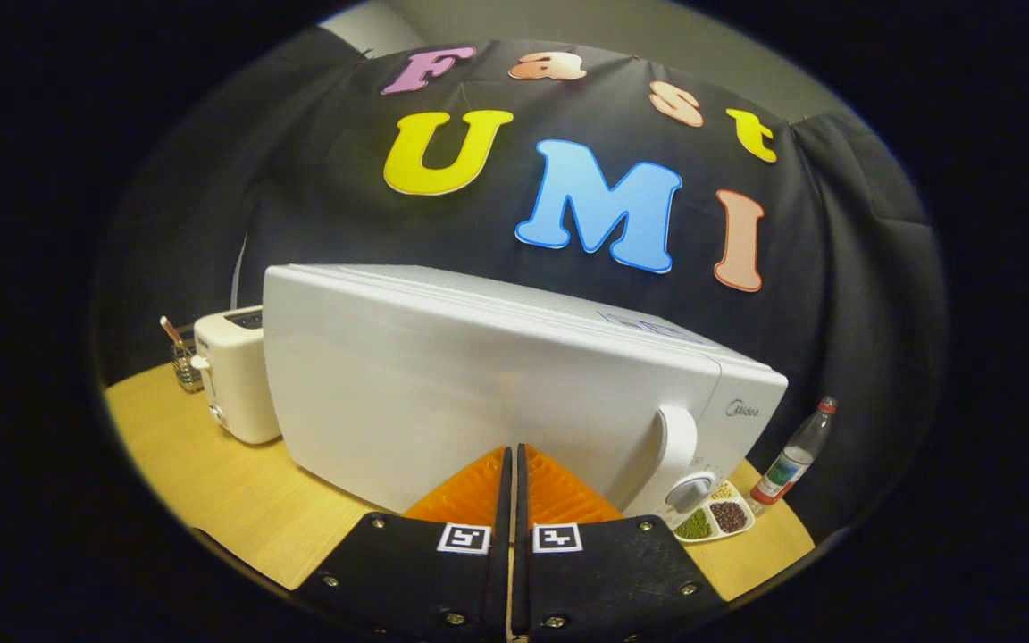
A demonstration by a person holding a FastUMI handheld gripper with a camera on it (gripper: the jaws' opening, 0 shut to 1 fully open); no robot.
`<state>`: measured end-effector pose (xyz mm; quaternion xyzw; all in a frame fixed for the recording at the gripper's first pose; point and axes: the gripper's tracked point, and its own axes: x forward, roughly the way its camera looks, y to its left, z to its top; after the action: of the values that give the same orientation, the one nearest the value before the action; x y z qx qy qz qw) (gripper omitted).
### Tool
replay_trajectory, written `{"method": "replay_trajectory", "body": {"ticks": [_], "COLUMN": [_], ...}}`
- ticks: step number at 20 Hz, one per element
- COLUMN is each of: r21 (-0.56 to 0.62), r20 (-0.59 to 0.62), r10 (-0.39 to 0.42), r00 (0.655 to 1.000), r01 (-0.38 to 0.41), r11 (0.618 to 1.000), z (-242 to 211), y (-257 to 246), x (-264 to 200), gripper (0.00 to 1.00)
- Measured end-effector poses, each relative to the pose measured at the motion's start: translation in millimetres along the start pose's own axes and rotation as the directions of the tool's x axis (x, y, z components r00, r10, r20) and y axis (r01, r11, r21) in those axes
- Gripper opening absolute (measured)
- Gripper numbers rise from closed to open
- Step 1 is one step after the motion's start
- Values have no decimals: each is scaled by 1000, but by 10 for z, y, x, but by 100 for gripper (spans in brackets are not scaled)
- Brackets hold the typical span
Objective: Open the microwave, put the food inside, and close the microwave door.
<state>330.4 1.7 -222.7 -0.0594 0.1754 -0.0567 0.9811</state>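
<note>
A white microwave (pixel 479 384) stands on the wooden table (pixel 211 482) with its door closed. Its curved white handle (pixel 677 446) is on the right part of the front, above a round knob (pixel 691 489). My gripper (pixel 511 457) is shut with nothing between its fingers. The fingertips are close against the lower front of the door, left of the handle. A white divided dish (pixel 716 518) with green and dark food lies on the table to the right of the fingers, just beyond the knob.
A cream toaster (pixel 233 375) stands left of the microwave, with a wire holder (pixel 182 362) of utensils behind it. A clear bottle with a red cap (pixel 796 455) stands right of the dish. Black cloth closes the back.
</note>
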Motion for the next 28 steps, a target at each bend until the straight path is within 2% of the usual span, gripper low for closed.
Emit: {"method": "replay_trajectory", "body": {"ticks": [2, 6, 14, 19, 22, 25, 28], "r21": [0, 63, 114, 107, 102, 127, 130], "r20": [-28, 34, 104, 181, 226, 260, 275], "r10": [20, 62, 77, 76, 62, 80, 22], "r00": [999, 997, 992, 981, 972, 962, 961], "r01": [-20, -64, -88, -97, -87, -116, -60], "r11": [1000, 996, 990, 989, 991, 985, 990], "z": [-31, 125, 189, 449, 432, 358, 344], "y": [-109, -264, -689, -847, -876, -847, -1041], "x": [-362, -1104, -2470, -3191, -3577, -3788, -3817], "gripper": [3, 3, 3, 3, 3, 3, 3]}}
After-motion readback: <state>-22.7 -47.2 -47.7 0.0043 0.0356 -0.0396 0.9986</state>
